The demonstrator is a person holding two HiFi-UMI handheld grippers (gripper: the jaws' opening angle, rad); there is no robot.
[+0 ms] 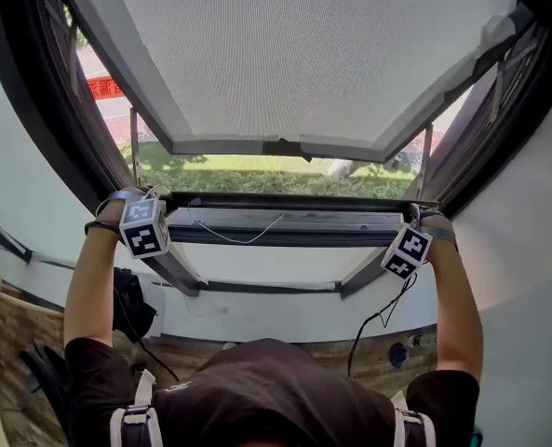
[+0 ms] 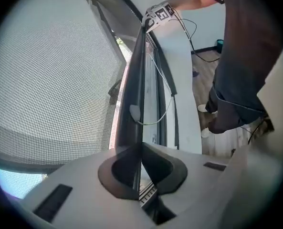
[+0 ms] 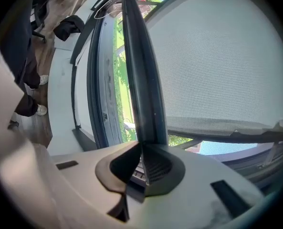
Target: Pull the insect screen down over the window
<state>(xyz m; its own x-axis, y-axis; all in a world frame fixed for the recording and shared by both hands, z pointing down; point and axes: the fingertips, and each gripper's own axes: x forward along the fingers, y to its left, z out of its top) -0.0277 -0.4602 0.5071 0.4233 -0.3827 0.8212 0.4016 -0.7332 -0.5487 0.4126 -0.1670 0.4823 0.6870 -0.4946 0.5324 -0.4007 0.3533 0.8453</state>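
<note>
The person is reaching up with both arms. The left claw is squeezing tight on the left end of the screen's dark bar, and the right claw on its right end. A white cord is hanging from the bar. The mesh is stretching above, with grass showing between.
</note>
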